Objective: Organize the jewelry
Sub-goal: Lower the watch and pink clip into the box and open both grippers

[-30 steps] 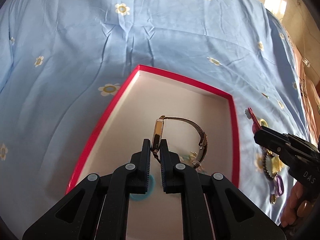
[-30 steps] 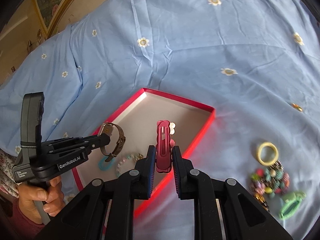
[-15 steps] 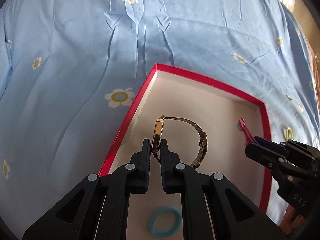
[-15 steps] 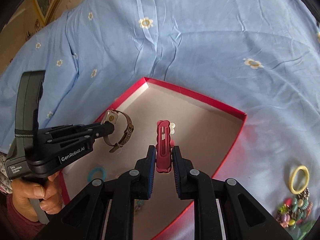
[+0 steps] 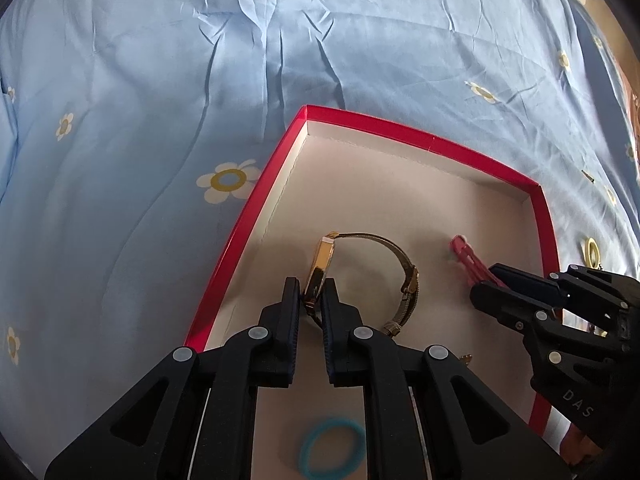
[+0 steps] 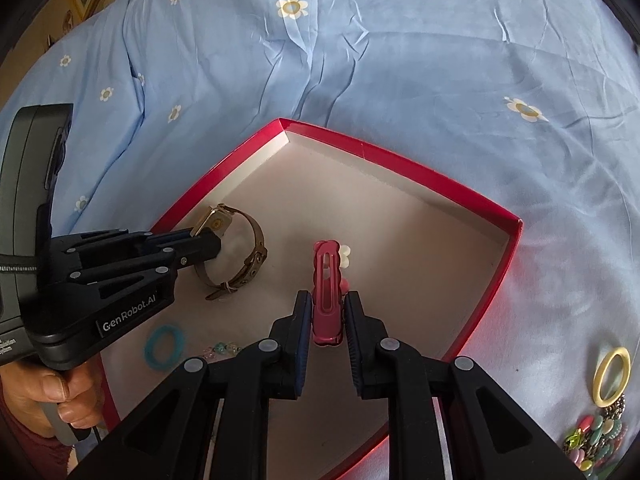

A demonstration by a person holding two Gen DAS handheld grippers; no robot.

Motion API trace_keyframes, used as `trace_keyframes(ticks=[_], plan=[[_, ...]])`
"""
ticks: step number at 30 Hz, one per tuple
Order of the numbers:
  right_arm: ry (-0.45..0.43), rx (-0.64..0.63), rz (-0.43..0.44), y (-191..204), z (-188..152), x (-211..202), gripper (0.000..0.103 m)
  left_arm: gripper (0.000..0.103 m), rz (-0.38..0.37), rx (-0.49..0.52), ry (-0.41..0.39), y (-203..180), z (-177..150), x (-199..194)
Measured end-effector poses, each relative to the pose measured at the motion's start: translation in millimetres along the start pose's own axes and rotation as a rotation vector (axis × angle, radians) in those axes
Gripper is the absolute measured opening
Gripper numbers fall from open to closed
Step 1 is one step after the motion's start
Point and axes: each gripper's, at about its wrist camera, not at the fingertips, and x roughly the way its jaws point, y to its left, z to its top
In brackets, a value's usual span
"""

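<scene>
A red box [image 5: 436,142] with a pale floor lies on the blue flowered bedsheet; it also shows in the right wrist view [image 6: 400,168]. My left gripper [image 5: 311,294] is shut on a gold watch [image 5: 384,260] with a mesh strap, held over the box's left part; the watch also shows in the right wrist view [image 6: 256,248]. My right gripper [image 6: 327,312] is shut on a dark pink hair clip [image 6: 326,280] with a small white flower, held over the box's middle. The clip also shows in the left wrist view [image 5: 466,256].
A teal ring [image 5: 332,450] and a pale bead string [image 6: 222,349] lie in the box's near part. On the sheet at the right are a yellow ring [image 6: 610,376] and a heap of colourful beaded jewelry [image 6: 596,440].
Both grippers have moved forward and lower into the box with their items. The box fills more of both views; the loose jewelry has slid to the right edge.
</scene>
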Motion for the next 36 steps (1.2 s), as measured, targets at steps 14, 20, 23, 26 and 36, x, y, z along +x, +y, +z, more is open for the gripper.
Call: trace_keyframes(ticks=[14, 20, 23, 26, 36], plan=[[-0.049, 0.047, 0.029, -1, -2, -21, 0.025, 0.038, 0.028, -0.021, -0.016, 2, -5, -14], [-0.111, 0.073, 0.046, -4, -14, -56, 0.033, 0.041, -0.002, -0.078, -0.063, 8, -20, -41], [-0.142, 0.093, 0.042, -10, -26, -77, 0.035, 0.044, -0.021, -0.123, -0.069, 9, -32, -50], [-0.164, 0.121, 0.029, -19, -38, -96, 0.037, 0.044, -0.057, -0.14, -0.078, 2, -43, -60], [-0.216, 0.199, -0.087, -62, -84, -152, 0.045, 0.046, -0.154, -0.116, -0.079, -40, -72, -84]])
